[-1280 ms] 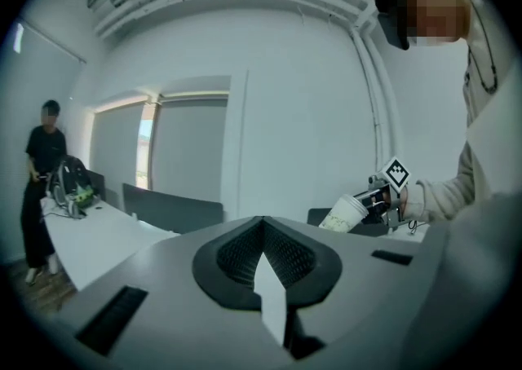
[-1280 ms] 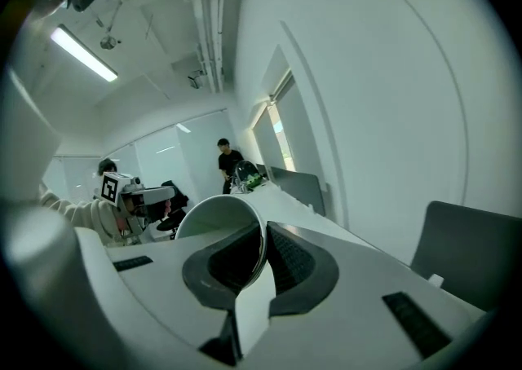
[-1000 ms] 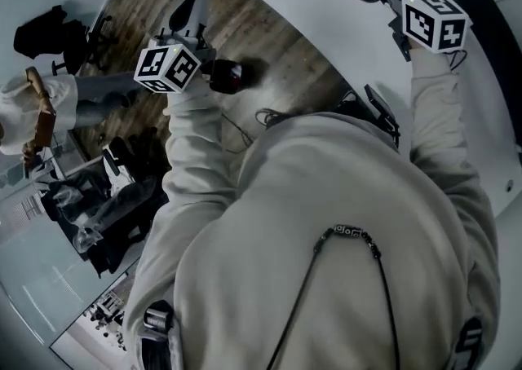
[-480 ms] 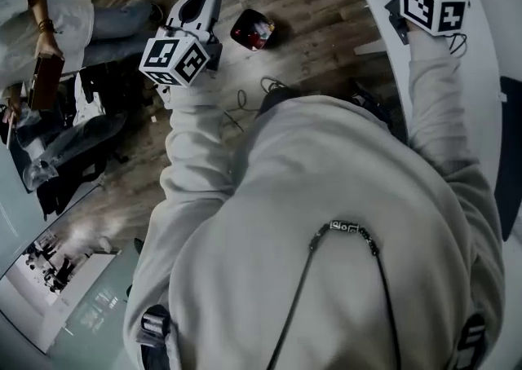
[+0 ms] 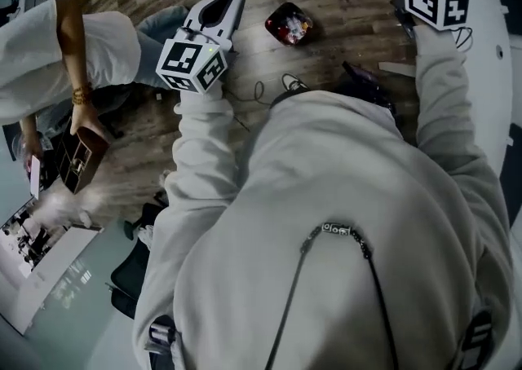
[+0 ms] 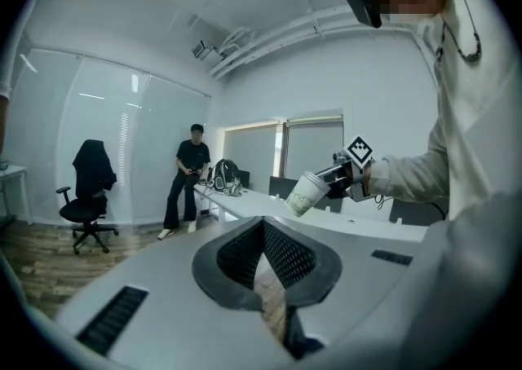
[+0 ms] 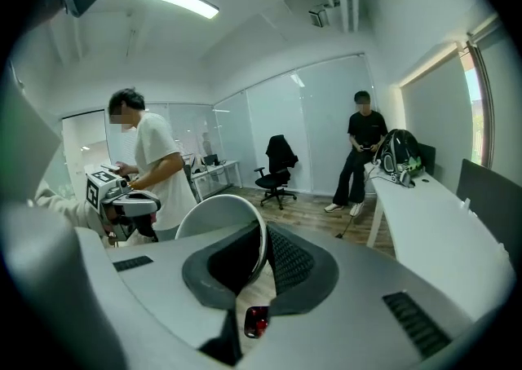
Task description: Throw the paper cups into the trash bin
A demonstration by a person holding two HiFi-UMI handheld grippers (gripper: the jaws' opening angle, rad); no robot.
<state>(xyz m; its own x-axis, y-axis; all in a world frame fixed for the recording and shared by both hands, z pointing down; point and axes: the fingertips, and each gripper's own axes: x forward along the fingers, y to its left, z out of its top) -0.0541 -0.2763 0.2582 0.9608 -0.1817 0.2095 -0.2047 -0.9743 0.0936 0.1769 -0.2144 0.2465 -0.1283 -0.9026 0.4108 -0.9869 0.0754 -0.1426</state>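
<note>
Paper cup (image 7: pixel 218 226) pinched by its wall at the rim in right hand-held gripper (image 7: pixel 261 258).
Left hand-held gripper (image 6: pixel 263 256) closed, empty. Red bin (image 7: pixel 255 321) sits well below the right jaws; thin hold, so the cup may slip early or miss.

paper cup (image 6: pixel 308 193): white with a faint green print, held aloft clear of the desk (image 5: pixel 489 75), tilted so its base points down and away
grip: the cup's rim wall is pinched between the fingers (image 7: pixel 285 258) of the right gripper (image 7: pixel 263 246)
trash bin (image 5: pixel 288 23): small, dark red, open-topped, upright on the wood floor (image 5: pixel 342 10), apart from the desk's curved edge; light scraps show inside
cup to bin: well apart, the cup not in the bin
</note>
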